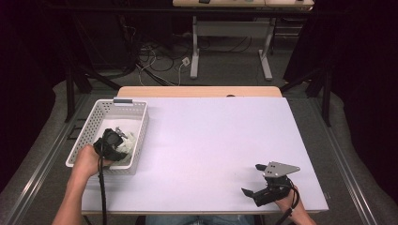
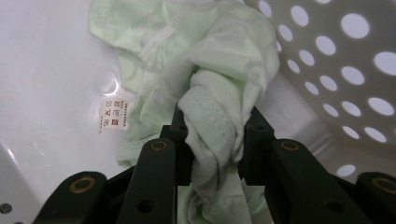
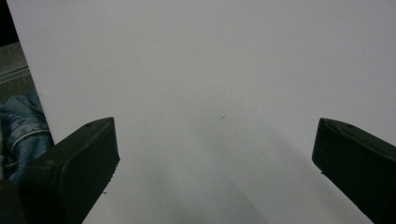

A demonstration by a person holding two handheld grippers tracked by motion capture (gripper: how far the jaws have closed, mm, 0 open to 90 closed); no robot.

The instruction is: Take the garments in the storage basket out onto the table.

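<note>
1. Plainly, the step in hand was a grasp inside the white perforated basket (image 1: 96, 123): the left claw (image 2: 212, 140) had its jaws pressed in on a bunched fold of the pale green garment (image 2: 219, 79), pinching it between them.

2. The garment lay on the basket's floor, heaped toward the basket's near right corner, against the holed wall (image 2: 345, 60). A small care label (image 2: 113, 115) lay flat on the floor just beside the cloth.

3. In the high view the left claw (image 1: 111, 140) sat low inside the basket, angled down into it, with the hand (image 1: 86, 161) over the basket's near rim and the forearm coming up from below the basket's near left corner.

4. By my judgement, the next move called for a straight lift, high enough for the trailing cloth to clear the basket's rim, then a carry rightward from the basket to the open white worktop (image 1: 220, 140). The pinch held only a fold, so a slow rise would suit, lest the fold slip out or the cloth catch on the wall.

5. The right claw (image 1: 257, 181) waited well to the right of the basket, near the worktop's front edge. Its jaws stood spread wide with nothing between them, bare worktop (image 3: 219, 84) ahead.

6. A bit of blue denim (image 3: 18, 123) showed past the worktop's edge.
</note>
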